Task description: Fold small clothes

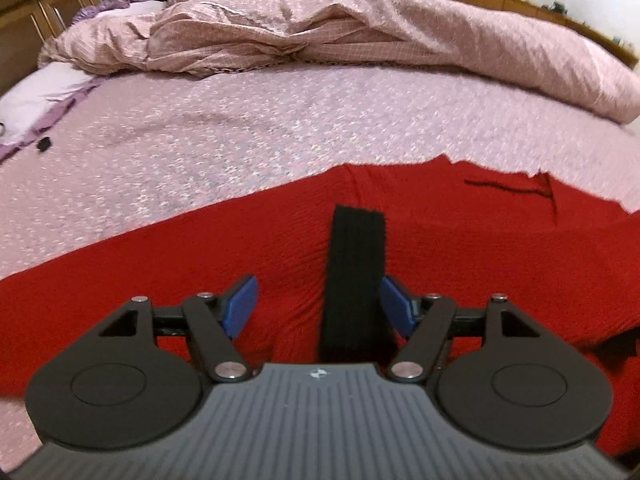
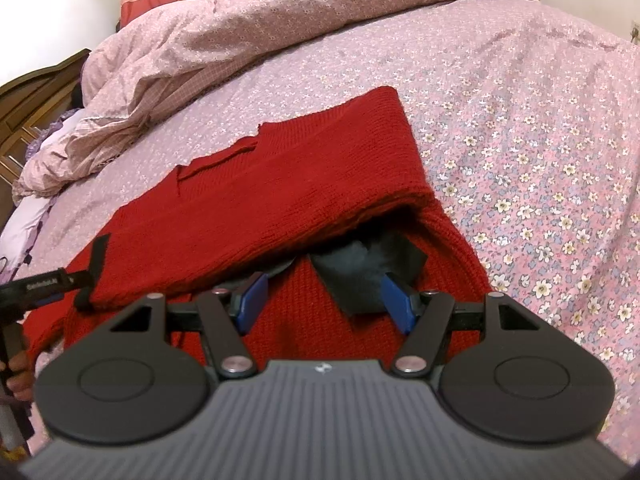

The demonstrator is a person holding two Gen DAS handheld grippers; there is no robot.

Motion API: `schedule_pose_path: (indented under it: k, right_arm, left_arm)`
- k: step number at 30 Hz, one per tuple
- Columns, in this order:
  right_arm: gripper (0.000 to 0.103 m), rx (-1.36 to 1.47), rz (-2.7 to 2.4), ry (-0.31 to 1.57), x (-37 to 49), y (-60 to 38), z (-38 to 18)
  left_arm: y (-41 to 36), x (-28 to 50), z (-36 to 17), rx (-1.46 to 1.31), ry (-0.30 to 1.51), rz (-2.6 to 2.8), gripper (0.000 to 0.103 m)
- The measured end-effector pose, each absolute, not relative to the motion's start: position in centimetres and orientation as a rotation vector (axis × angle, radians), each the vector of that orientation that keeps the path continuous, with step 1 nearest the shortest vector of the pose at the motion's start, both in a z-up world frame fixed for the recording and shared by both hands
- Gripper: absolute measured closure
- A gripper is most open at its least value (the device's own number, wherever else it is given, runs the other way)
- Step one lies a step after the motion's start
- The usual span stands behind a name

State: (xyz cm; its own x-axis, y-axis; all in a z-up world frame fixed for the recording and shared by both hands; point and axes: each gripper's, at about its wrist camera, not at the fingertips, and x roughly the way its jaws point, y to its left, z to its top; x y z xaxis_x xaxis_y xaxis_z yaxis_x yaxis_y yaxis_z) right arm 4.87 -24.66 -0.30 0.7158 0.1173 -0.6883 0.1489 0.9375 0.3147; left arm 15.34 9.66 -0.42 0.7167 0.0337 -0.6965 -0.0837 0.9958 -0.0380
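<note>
Two tools, left tool [image 1: 318,306] and right tool [image 2: 322,300], gape empty over the red knitted sweater [image 2: 256,204]. Its folded flap, toward 11 o'clock, may slip open; the black strap [image 1: 354,280] could snag.

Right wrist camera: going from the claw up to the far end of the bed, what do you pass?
Right claw → dark cloth patch → red knitted sweater → flowery bedsheet → rumpled pink quilt

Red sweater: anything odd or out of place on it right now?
Yes. A dark cloth pokes out from under the folded flap of the red sweater, and a black strap lies across the knit; neither looks like part of a clean fold.
</note>
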Motion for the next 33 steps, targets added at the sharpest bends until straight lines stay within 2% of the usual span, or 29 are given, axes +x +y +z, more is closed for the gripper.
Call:
schedule_pose_path:
  k: [11,12,13,14,16,18,21,24,25,33]
  right_arm:
    - [0.038,0.325,-0.049,0.741,5.7,-25.3,0.7]
    - [0.038,0.326,-0.053,0.739,5.9,-25.4,0.7]
    - [0.038,0.327,-0.056,0.738,6.0,-25.4,0.8]
    - [0.038,0.327,-0.058,0.737,6.1,-25.4,0.7]
    - [0.038,0.322,-0.059,0.738,6.2,-25.5,0.7]
    - [0.038,0.318,-0.056,0.739,6.3,-25.4,0.6]
    - [0.038,0.315,-0.051,0.737,6.4,-25.4,0.5]
    - [0.038,0.307,-0.047,0.729,6.7,-25.3,0.6]
    - [0.038,0.305,-0.047,0.726,6.7,-25.3,0.6]
    - [0.038,0.285,-0.044,0.652,8.2,-25.4,1.4]
  left_arm:
    - [7.6,18.1,-1.9,-0.038,0.802,-0.059,0.031]
    - [7.3,18.3,-2.2,-0.032,0.804,-0.062,0.033]
    - [7.1,18.3,-2.4,-0.022,0.794,-0.067,0.041]
    - [6.8,18.3,-2.5,-0.006,0.784,-0.063,0.042]
    - [6.3,18.3,-2.7,0.020,0.766,-0.057,0.054]
    - [6.0,18.3,-2.7,0.026,0.754,-0.064,0.058]
    - [5.8,18.4,-2.9,0.033,0.746,-0.053,0.060]
    - [5.9,18.3,-2.7,0.012,0.724,-0.047,0.082]
    - [6.0,18.2,-2.4,0.004,0.716,-0.052,0.085]
    - [6.6,18.8,0.9,0.013,0.599,-0.002,0.086]
